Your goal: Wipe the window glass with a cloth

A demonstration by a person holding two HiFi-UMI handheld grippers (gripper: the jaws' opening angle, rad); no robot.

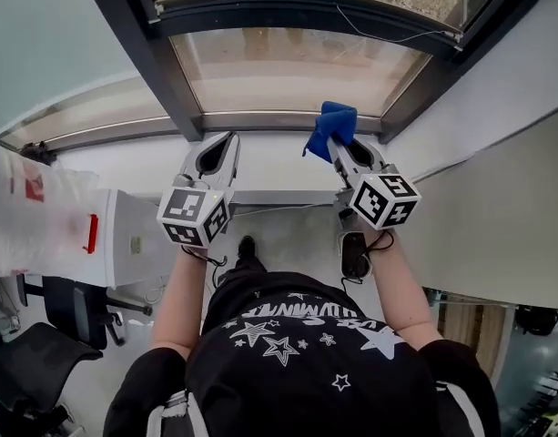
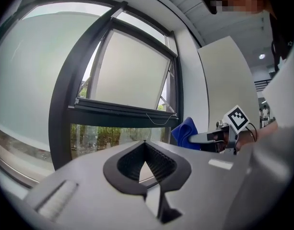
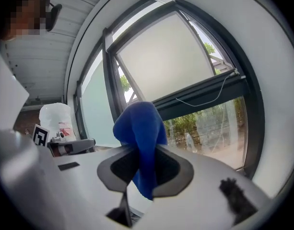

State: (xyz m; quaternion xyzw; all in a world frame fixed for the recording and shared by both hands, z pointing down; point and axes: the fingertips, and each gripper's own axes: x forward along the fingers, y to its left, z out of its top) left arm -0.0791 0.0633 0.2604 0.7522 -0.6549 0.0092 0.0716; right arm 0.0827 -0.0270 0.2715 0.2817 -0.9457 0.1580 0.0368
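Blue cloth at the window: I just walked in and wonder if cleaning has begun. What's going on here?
A person stands at the window with a hand-held gripper in each hand. The right hand-held gripper is shut on a blue cloth, held near the lower window glass; whether it touches the glass is unclear. The left hand-held gripper is shut and empty beside it.

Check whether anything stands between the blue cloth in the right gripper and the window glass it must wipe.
Nothing visible does. The blue cloth, held by the right gripper, faces the window glass across open air; the left gripper sits off to the side, jaws together.
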